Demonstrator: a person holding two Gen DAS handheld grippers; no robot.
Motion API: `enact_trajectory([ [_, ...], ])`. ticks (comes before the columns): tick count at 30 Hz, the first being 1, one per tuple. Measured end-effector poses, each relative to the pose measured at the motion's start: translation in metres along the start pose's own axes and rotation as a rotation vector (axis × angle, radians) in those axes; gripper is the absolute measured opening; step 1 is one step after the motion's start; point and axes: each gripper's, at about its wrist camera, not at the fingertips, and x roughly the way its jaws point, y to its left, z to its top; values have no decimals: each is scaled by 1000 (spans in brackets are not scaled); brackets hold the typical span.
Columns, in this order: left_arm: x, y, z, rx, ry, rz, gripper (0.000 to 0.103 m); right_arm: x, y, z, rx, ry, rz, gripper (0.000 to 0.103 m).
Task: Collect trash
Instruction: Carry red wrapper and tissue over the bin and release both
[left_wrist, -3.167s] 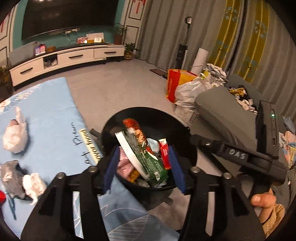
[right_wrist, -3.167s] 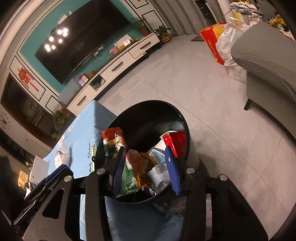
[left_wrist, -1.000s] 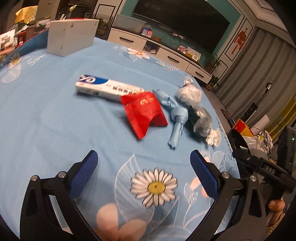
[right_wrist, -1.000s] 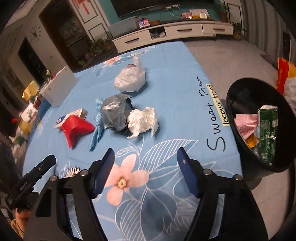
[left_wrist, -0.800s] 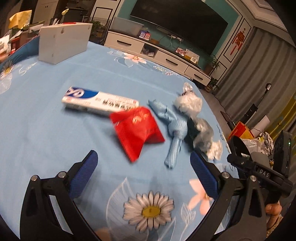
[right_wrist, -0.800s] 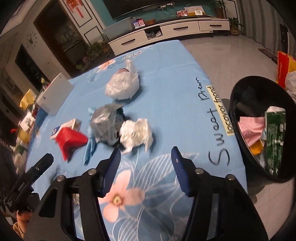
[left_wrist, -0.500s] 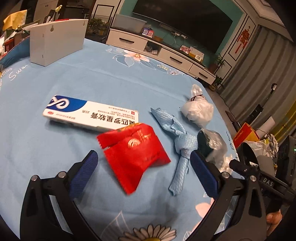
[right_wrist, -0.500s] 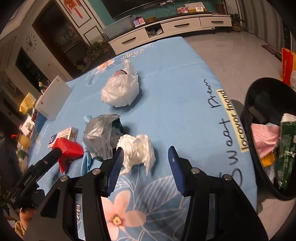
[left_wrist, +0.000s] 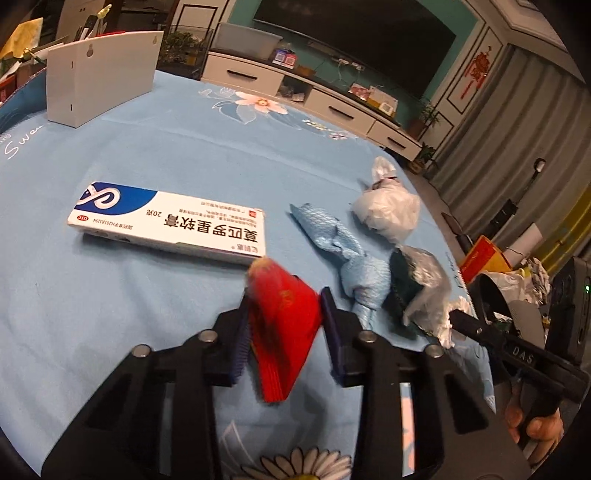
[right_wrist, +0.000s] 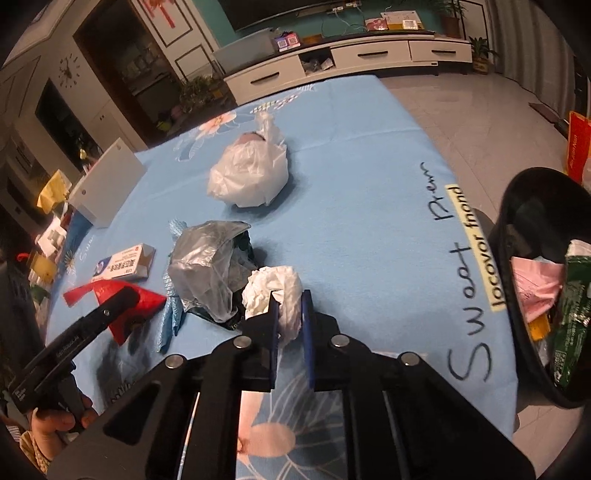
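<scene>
The left gripper (left_wrist: 284, 325) has just closed, its fingers pinching a glossy red crinkled foil wrapper (left_wrist: 282, 325), long axis running away from the camera, on the blue floral cloth surface (left_wrist: 147, 295); the right gripper (right_wrist: 290, 332), just shut, squeezes a crumpled white tissue wad (right_wrist: 273, 286) beside a silvery plastic bag (right_wrist: 207, 266); a black round bin (right_wrist: 535, 277) stands at the surface's edge.

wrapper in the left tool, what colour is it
Red, with a faint gold print; the wrapper shows best in the left wrist view.
</scene>
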Motion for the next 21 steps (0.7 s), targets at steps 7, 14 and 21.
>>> enact_trajectory([
  [7, -38, 2, -14, 9, -31, -16, 35, -36, -9, -8, 37, -57, 9, 12],
  [14, -83, -2, -26, 23, -65, -28, 35, -81, -25, -19, 58, -130, 12, 12],
  [21, -105, -47, -26, 114, -91, -93, 35, -115, -59, -29, 132, -190, -2, 12],
])
